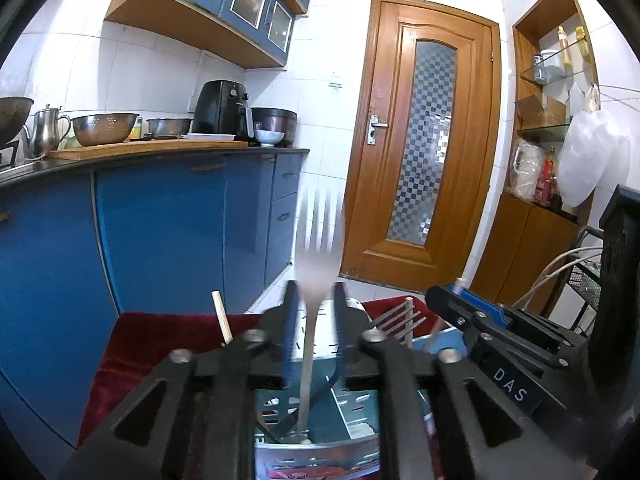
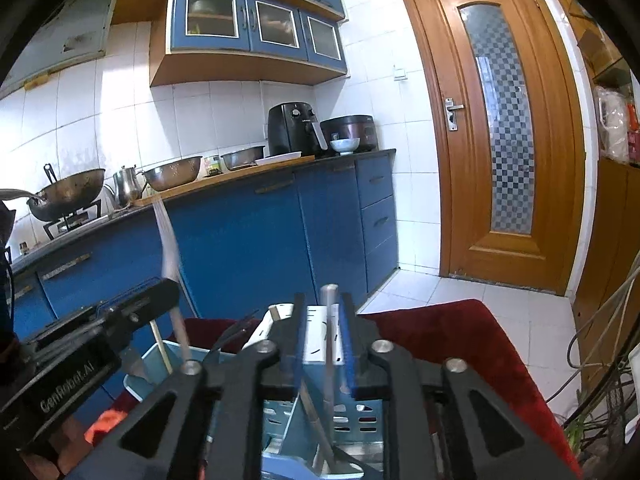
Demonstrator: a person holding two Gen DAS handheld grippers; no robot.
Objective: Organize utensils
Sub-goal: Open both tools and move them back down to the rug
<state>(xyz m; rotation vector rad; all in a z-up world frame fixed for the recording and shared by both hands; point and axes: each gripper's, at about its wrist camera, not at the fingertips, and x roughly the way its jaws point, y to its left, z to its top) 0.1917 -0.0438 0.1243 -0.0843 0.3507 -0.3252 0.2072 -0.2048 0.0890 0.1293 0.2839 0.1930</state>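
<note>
Left wrist view first: the left gripper [image 1: 316, 320] points out over a perforated metal utensil caddy [image 1: 320, 452] that sits on a red cloth [image 1: 168, 332]. A fork [image 1: 316, 280] stands nearly upright between the two fingers, tines up and blurred, its handle running straight down into the front compartment of the caddy. The fingers flank the fork's neck with a sliver of room on each side, so the grip looks let go rather than clamped. The fork's long axis is vertical, and its lower end appears to rest at the caddy's floor. The right gripper [image 1: 460, 300] shows at the right edge, just beside this one, over the same caddy. A second fork [image 1: 400, 320] and a wooden chopstick [image 1: 222, 316] lean out of neighbouring compartments.

Right wrist view: the right gripper [image 2: 324, 332] also hangs over the caddy [image 2: 320, 420]. A slim metal utensil handle [image 2: 329, 344] stands upright between its blue-padded fingers, closer to the right pad; whether that pad touches it I cannot tell, though the left pad is clear of it. Its lower part drops into a compartment directly below. Both pieces seem already seated, so I judge each hand needs only to back away along its own line without tipping them.
</note>
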